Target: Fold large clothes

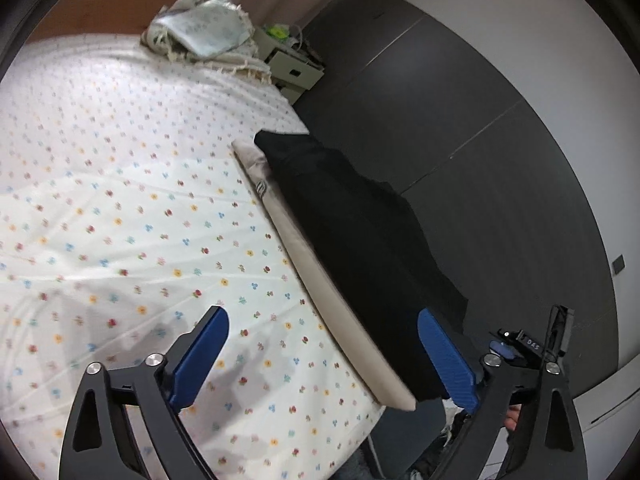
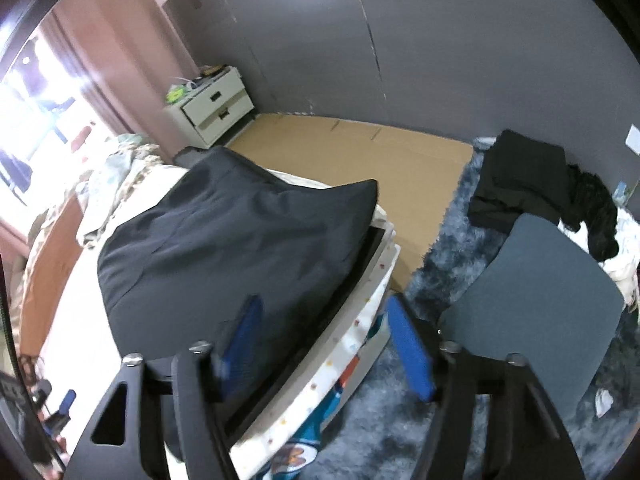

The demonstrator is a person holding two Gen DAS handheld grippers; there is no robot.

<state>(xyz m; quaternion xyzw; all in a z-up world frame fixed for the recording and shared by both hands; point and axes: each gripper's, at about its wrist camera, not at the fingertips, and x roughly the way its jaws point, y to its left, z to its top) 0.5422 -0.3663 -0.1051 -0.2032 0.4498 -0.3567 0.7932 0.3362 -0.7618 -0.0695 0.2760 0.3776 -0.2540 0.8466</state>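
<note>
The bed (image 1: 120, 184) fills most of the left wrist view, spread with a white sheet printed with small coloured flowers. At its far end, against the brown headboard (image 1: 100, 8), lies a crumpled, fringed pale blanket (image 1: 208, 28). Grey wall panels (image 2: 400, 40) close off the room behind, and a pink curtain (image 2: 116, 40) hangs by the bright window.

Along the bed's right edge lies the folded black garment (image 1: 352, 232), a long dark slab running from about the middle of that edge to the near corner. It rests on a folded beige piece (image 1: 320, 280) that shows as a pale strip on its inner side. In the right wrist view the same black garment (image 2: 224, 240) sits on top of the stack at the bed's corner, its surface smooth with a few soft creases.

On the floor beside the bed are a flat sheet of brown cardboard (image 2: 360, 160) and a shaggy blue-grey rug (image 2: 440, 240). A grey-blue chair (image 2: 540, 300) stands on the rug, with a heap of dark and white clothes (image 2: 528, 184) behind it. A cream bedside cabinet (image 2: 216, 108) with two drawers stands by the curtain.

The left claw (image 1: 324, 360) stands wide apart over the near right corner of the bed, its blue pads clear of the cloth, gripping nothing. The right claw (image 2: 328, 344), blurred, is also parted above the bed's edge, holding nothing.
</note>
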